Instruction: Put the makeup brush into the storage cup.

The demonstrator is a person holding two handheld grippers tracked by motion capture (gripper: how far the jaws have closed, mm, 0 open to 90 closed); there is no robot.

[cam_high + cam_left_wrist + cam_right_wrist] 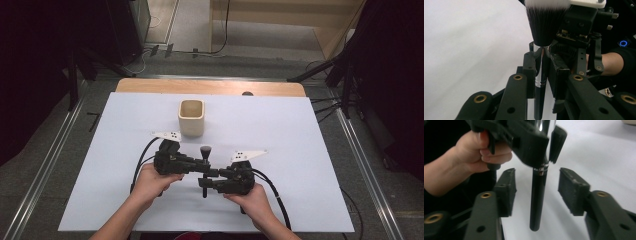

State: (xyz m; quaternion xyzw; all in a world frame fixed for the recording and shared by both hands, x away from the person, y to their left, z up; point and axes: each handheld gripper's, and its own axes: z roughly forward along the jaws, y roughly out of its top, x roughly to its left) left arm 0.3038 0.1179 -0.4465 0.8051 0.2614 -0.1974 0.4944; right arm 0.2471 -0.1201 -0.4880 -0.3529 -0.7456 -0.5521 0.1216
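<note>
Left gripper [200, 161], seen in the high view left of centre, is clamped tight on the makeup brush [205, 170], pads on the chrome collar just under the bristles. In the left gripper view the black-and-white bristle head [546, 22] stands past the jaw tips and the dark handle [539, 100] runs back between the jaws. That collar grip leaves the whole handle free for the other tool.

Brush sits between the two grippers, off the white table cover [300, 150], bristles pointing toward the beige cup [192, 118], which stands just beyond the left gripper's far side.

Right gripper [206, 183] faces the left one. Its jaws are half wide; the handle [537, 200] hangs midway between its pads [572, 191], clear gaps both sides, nothing pressed yet. It lines up below the left gripper's hold, likely a handover so the brush can be regripped by the handle and dropped into the cup.
</note>
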